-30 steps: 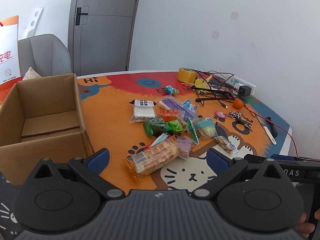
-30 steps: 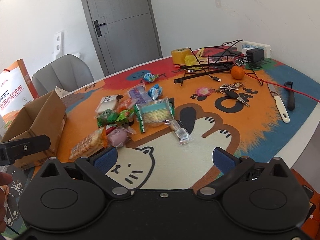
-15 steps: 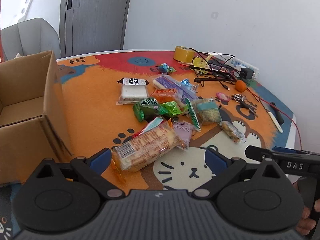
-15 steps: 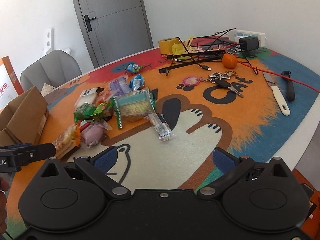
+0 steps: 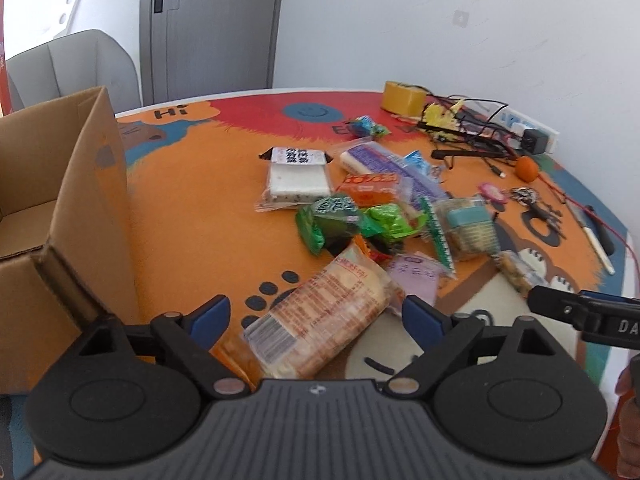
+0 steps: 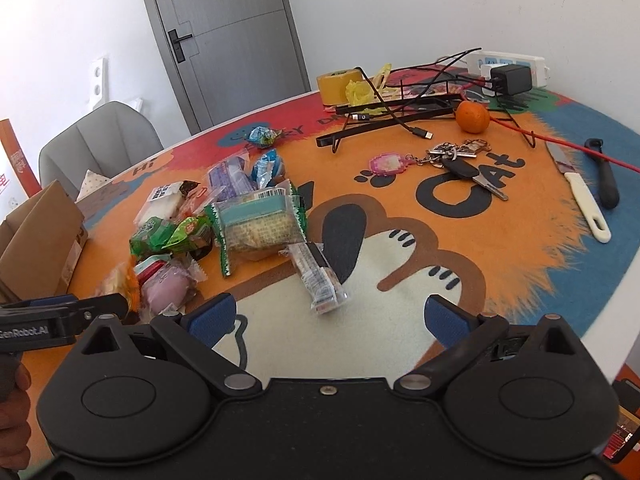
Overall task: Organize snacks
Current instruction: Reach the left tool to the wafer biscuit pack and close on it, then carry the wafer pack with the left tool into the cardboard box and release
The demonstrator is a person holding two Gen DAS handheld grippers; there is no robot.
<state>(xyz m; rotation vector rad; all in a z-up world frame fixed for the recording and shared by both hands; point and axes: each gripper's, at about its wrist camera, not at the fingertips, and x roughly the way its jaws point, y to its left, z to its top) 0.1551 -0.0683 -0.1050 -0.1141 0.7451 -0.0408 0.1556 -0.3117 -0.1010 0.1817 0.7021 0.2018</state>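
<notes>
The round table (image 5: 192, 208), covered in an orange cat-print cloth, fills both views. Only the left wrist view looks into the open cardboard box (image 5: 60, 184) at the table's left edge; the right wrist view catches just its outer flap. The snacks (image 5: 360, 216) lie heaped at mid-table, right of the box. The left gripper (image 5: 316, 314) is closing its jaws around the long cracker pack (image 5: 320, 320), pads not yet touching it. The right gripper (image 6: 332, 314) stands open, with the near end of a small clear-wrapped bar (image 6: 318, 280) between its tips. Only the right view plainly shows the orange (image 6: 473, 117), keys (image 6: 460, 160) and white-handled knife (image 6: 580, 196).
</notes>
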